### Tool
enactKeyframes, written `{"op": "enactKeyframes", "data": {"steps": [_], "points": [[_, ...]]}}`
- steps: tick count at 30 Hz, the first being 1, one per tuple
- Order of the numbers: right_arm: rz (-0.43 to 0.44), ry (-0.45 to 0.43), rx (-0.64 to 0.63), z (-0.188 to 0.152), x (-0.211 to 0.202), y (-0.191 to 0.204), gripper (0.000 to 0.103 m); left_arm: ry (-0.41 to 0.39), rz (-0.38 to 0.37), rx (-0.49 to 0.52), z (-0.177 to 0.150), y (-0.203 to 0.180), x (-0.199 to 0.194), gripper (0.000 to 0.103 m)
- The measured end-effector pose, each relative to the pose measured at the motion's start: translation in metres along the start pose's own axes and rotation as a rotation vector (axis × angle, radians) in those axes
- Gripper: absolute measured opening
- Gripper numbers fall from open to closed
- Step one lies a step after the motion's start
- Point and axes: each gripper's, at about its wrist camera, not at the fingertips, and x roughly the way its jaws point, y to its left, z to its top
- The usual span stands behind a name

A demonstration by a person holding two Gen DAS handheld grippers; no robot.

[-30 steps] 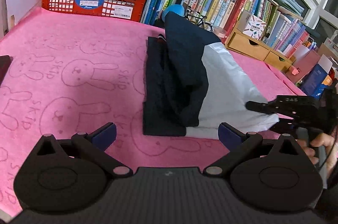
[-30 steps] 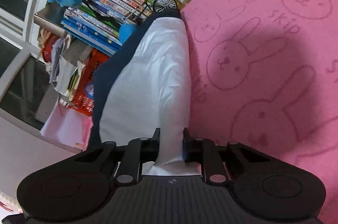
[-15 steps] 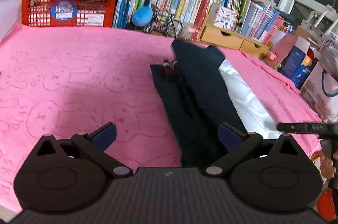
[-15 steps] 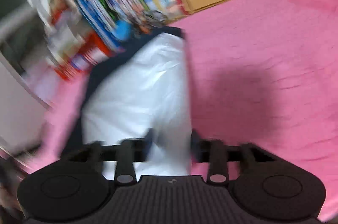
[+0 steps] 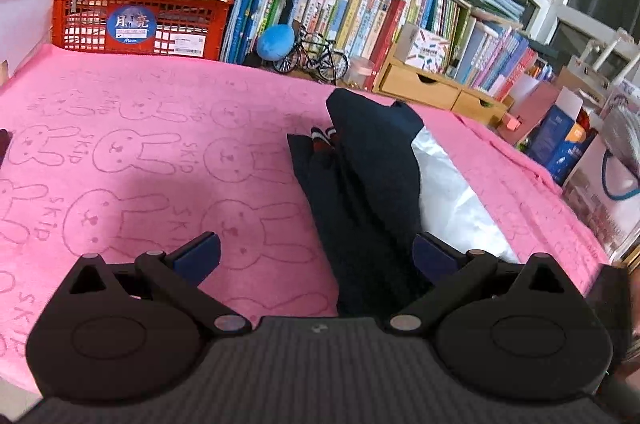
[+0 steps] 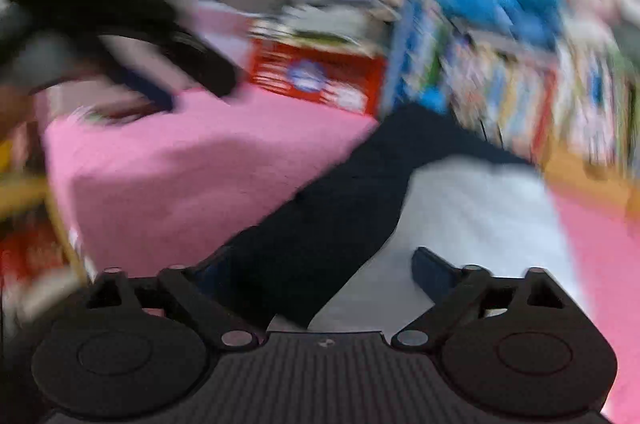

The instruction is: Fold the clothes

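A dark navy garment with a white panel (image 5: 368, 183) lies folded lengthwise on the pink bunny-print cloth (image 5: 160, 159), its near end at the table's front edge. My left gripper (image 5: 316, 256) is open and empty, just above the garment's near end, the right finger (image 5: 434, 256) over the fabric. In the blurred right wrist view the same garment (image 6: 460, 207) lies below my right gripper (image 6: 320, 272), which is open and empty. The left gripper's body (image 6: 112, 19) shows at the upper left there.
A red crate (image 5: 136, 23) under stacked papers, rows of books (image 5: 360, 19), a toy bicycle (image 5: 316, 57), a blue ball (image 5: 276, 41) and wooden drawers (image 5: 432, 89) line the back edge. Boxes and a bag (image 5: 600, 175) stand off the right side.
My right gripper has let go of the white end of the garment and opened, swinging left fast. The garment now lies flat. My left gripper drew back toward the front edge.
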Motion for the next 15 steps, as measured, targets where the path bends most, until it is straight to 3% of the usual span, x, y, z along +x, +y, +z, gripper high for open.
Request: {"op": "enactKeyframes", "data": {"steps": [2,3,5,8,12,13,14,15], "points": [[-0.013,-0.023,0.139,0.006,0.003,-0.013,0.026,-0.007,0.001,0.006,0.002,-0.002,-0.002,0.103],[-0.023,-0.030,0.174,0.009,0.004,-0.018,0.020,-0.011,0.002,0.009,0.004,-0.003,-0.002,0.103],[-0.041,-0.052,0.150,0.013,0.001,-0.010,0.016,-0.011,-0.010,0.020,0.003,-0.007,-0.002,0.103],[-0.022,-0.085,0.113,0.015,-0.005,0.004,0.014,0.018,-0.090,0.025,0.001,-0.012,0.003,0.103],[-0.011,-0.119,0.037,0.010,-0.021,0.020,0.015,0.133,-0.288,-0.054,0.000,-0.009,0.030,0.103],[-0.016,-0.122,0.027,0.008,-0.023,0.019,0.017,0.168,-0.321,-0.093,0.001,-0.005,0.037,0.103],[-0.031,-0.127,0.019,0.007,-0.026,0.018,0.034,0.200,-0.351,-0.134,0.001,0.000,0.044,0.103],[-0.047,-0.132,0.011,0.005,-0.028,0.017,0.069,0.220,-0.379,-0.163,0.001,0.003,0.047,0.103]]}}
